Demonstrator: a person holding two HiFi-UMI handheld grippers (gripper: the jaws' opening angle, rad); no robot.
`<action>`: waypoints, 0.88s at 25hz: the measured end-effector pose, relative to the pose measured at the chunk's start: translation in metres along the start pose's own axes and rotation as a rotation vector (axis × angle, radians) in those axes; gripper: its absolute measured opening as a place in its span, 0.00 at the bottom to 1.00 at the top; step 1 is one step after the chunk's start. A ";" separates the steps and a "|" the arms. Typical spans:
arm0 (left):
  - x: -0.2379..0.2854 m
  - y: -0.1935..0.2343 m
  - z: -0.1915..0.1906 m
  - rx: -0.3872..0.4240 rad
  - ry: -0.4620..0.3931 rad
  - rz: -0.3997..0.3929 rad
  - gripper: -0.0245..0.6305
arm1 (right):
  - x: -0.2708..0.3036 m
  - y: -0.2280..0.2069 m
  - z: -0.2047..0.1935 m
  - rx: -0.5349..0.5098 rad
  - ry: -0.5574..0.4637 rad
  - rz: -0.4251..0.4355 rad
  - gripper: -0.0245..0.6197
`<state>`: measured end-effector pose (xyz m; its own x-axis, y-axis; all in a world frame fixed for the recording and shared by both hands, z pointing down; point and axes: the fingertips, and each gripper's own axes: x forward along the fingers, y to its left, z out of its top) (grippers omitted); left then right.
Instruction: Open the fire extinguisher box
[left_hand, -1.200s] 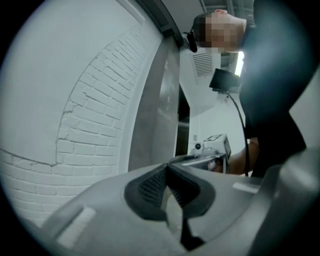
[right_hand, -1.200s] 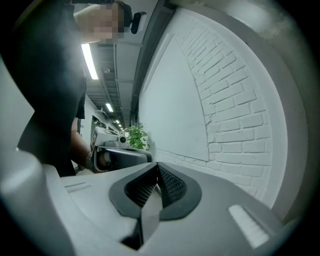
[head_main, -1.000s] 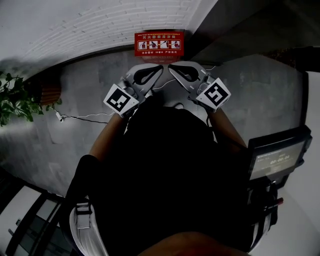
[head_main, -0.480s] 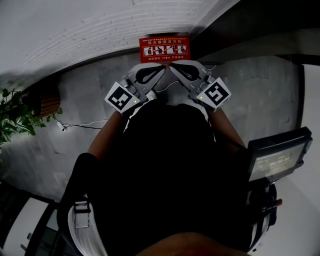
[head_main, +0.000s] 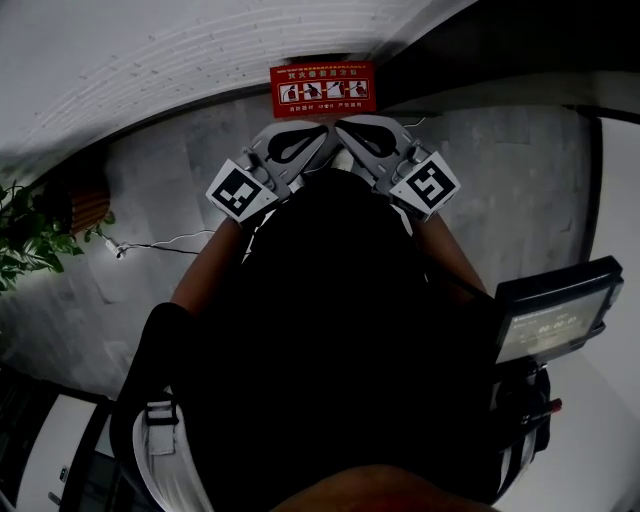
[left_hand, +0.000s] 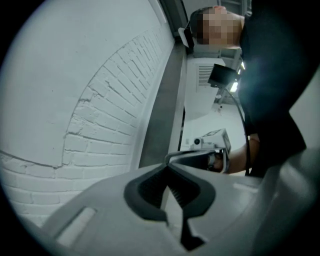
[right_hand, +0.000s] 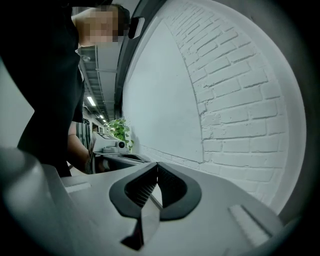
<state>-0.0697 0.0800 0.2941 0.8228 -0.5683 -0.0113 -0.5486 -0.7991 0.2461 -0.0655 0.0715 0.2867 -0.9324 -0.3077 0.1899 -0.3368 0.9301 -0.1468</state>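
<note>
— What's the left claw (left_hand: 169, 169) doing?
— Its jaws are closed tip to tip, with nothing between them.
— And past it?
— A white brick wall (left_hand: 100, 125) on the left. On the right, a person's dark clothing (left_hand: 275, 90) and a bare forearm (left_hand: 251, 155).

Plant (head_main: 30, 235) well left of box (head_main: 322, 88)

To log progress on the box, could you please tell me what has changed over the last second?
The left gripper and the right gripper have both edged forward towards the red fire extinguisher box. Their tips now sit just short of its near edge. Nothing was taken hold of or let go. Both grippers stay shut and empty, tips close together, and the box looks untouched.
</note>
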 end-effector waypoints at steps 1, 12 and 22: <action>0.004 0.002 -0.003 -0.004 0.006 0.006 0.04 | -0.001 -0.005 -0.003 0.007 0.000 0.004 0.05; 0.054 0.032 -0.002 0.024 0.051 0.106 0.04 | -0.006 -0.067 0.002 0.044 -0.071 0.076 0.05; 0.091 0.064 -0.019 0.012 0.118 0.232 0.04 | -0.002 -0.148 -0.025 0.188 -0.119 0.083 0.05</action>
<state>-0.0273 -0.0186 0.3272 0.6860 -0.7104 0.1571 -0.7257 -0.6527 0.2178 -0.0111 -0.0603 0.3322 -0.9630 -0.2636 0.0559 -0.2667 0.9028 -0.3373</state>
